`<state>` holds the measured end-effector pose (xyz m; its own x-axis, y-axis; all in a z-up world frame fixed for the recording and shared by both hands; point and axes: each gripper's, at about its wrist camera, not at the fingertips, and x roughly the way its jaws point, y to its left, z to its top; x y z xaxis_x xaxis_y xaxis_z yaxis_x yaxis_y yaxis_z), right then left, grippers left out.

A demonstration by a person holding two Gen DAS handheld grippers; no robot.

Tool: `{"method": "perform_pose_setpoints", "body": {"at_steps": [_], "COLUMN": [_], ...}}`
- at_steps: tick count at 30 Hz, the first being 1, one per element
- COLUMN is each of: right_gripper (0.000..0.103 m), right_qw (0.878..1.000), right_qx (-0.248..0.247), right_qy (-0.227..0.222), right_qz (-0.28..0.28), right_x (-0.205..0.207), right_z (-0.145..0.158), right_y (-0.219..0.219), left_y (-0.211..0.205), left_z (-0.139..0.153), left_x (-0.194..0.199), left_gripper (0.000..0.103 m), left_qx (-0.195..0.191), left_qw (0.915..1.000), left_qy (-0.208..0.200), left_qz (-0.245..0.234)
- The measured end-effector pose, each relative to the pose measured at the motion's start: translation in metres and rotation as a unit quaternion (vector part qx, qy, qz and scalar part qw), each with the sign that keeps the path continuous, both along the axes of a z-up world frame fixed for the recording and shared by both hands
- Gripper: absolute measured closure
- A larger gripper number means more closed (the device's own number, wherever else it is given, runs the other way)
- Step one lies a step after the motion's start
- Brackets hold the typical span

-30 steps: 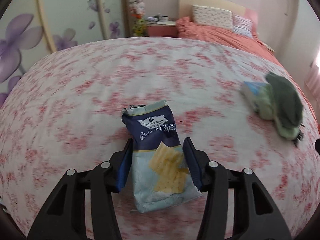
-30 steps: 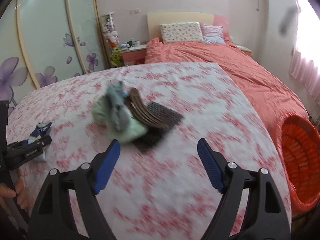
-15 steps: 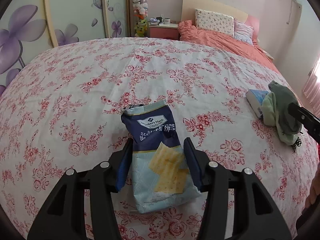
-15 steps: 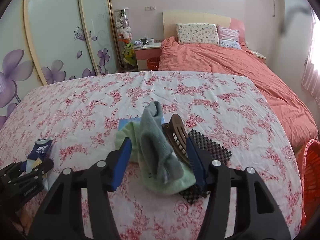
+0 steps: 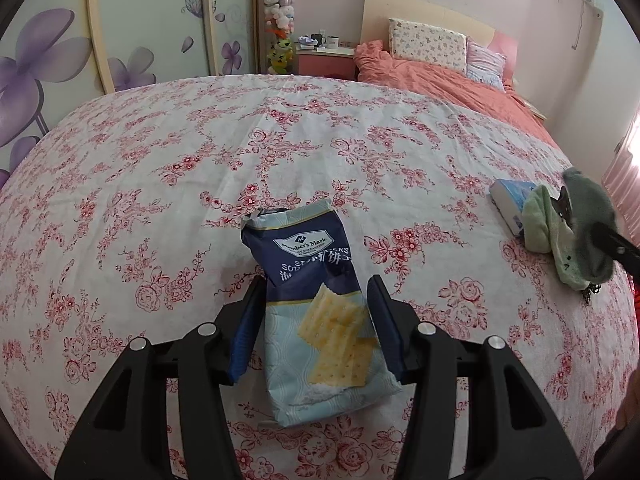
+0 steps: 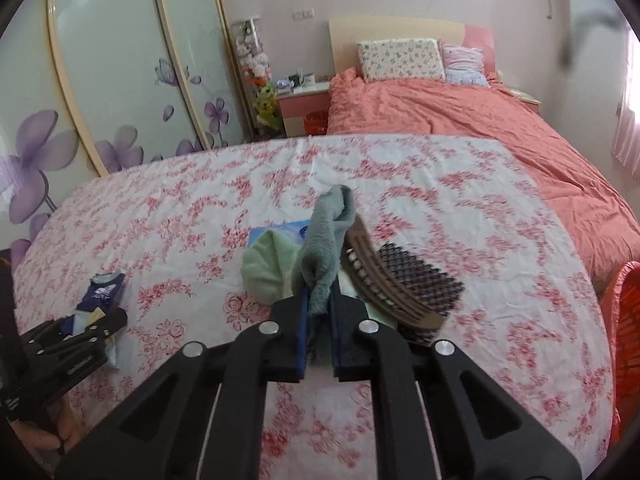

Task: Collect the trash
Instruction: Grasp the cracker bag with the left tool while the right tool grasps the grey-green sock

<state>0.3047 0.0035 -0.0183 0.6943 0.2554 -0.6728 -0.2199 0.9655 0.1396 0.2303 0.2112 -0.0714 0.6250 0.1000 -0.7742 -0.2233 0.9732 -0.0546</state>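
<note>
A blue and white cracker packet (image 5: 320,304) lies on the floral cloth between the fingers of my left gripper (image 5: 316,316), which presses its sides. The packet also shows in the right wrist view (image 6: 98,296) at the left. My right gripper (image 6: 320,308) is shut on a grey-green cloth (image 6: 328,240), whose top stands up above the jaws. That cloth also shows in the left wrist view (image 5: 588,224) at the far right, with the right gripper's finger on it.
Beside the grey cloth lie a light green cloth (image 6: 266,268), a blue tissue pack (image 6: 296,230), a brown comb (image 6: 380,280) and a black mesh pad (image 6: 416,276). An orange basket (image 6: 626,320) stands off the right edge. A bed (image 6: 460,120) is behind.
My right gripper swung left over the cloth pile and closed on the grey-green cloth. My left gripper stayed around the cracker packet.
</note>
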Motion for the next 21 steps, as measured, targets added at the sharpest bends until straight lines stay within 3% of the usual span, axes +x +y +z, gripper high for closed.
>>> {"method": "perform_pose_setpoints", "body": {"at_steps": [8,17,21], "right_gripper": [0.093,0.093,0.084], "right_qw": [0.998,0.992,0.992], "right_qx": [-0.004,-0.035,-0.036], "right_qy": [-0.031,0.028,0.035], "right_qz": [-0.056,-0.116,-0.117], "right_x": [-0.023,-0.019,-0.017], "right_z": [0.011,-0.023,-0.03], "right_y": [-0.053,-0.104,-0.106], "left_y": [0.0,-0.001,-0.002], "left_z": [0.0,0.0,-0.001], "left_x": [0.0,0.002,0.002], "left_gripper": [0.051,0.051,0.051], "left_qx": [-0.003,0.002,0.003], "left_qw": [1.0,1.0,1.0], "left_qy": [-0.001,0.001,0.001], "left_qz": [0.0,0.0,0.0]}}
